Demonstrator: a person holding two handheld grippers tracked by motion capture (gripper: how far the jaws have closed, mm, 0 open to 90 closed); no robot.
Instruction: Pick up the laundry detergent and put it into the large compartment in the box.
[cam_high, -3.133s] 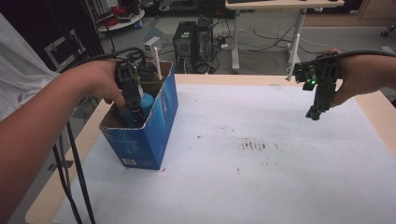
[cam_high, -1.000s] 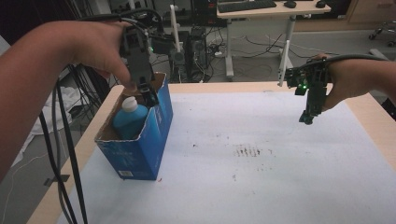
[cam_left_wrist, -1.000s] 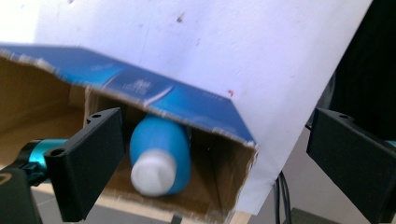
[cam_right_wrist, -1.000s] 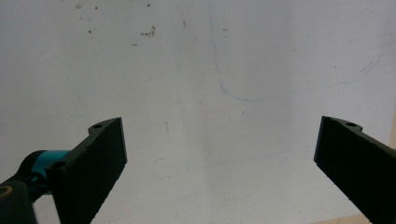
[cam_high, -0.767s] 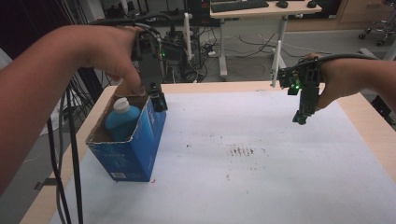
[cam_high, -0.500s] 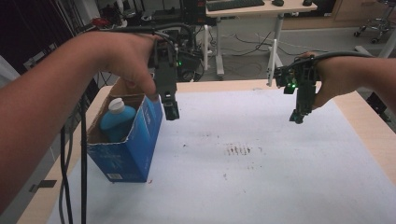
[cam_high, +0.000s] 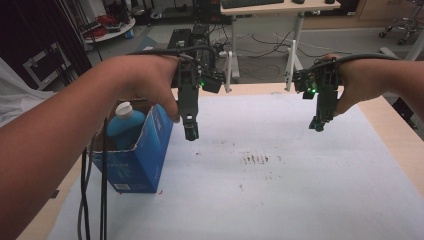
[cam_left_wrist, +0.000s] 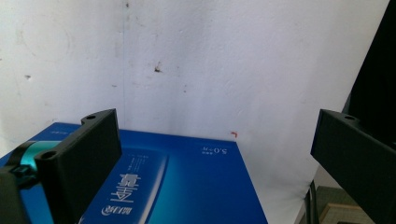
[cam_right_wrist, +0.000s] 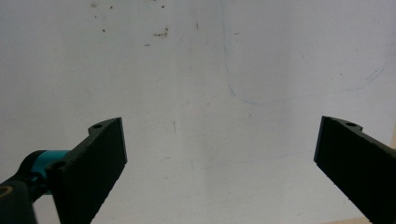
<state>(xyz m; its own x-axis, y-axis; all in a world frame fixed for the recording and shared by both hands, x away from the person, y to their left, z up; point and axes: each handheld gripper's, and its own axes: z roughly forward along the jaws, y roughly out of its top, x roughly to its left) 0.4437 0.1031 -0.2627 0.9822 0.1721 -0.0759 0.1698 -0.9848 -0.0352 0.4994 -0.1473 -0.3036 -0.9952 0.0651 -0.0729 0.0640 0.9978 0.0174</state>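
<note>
An open-topped blue carton (cam_high: 140, 160) stands at the table's left side, with a blue bottle (cam_high: 121, 126) with a white cap upright inside it. My left gripper (cam_high: 191, 133) hangs in the air just right of the carton, pointing down. In the left gripper view this gripper (cam_left_wrist: 215, 121) is open, nothing sits between the jaws, and the carton's printed side (cam_left_wrist: 187, 186) lies below. My right gripper (cam_high: 318, 124) hovers over the far right of the table. It is open (cam_right_wrist: 219, 123) above bare white surface.
The white table cover (cam_high: 280, 190) carries a patch of small dark marks (cam_high: 256, 159) near its middle. A wooden table edge (cam_high: 400, 130) runs along the right. Cables (cam_high: 92, 200) hang down at the left beside the carton. Desks and equipment stand beyond the far edge.
My left gripper has risen out of the carton and moved right, leaving the bottle inside. The right gripper has stayed over the far right of the table.
</note>
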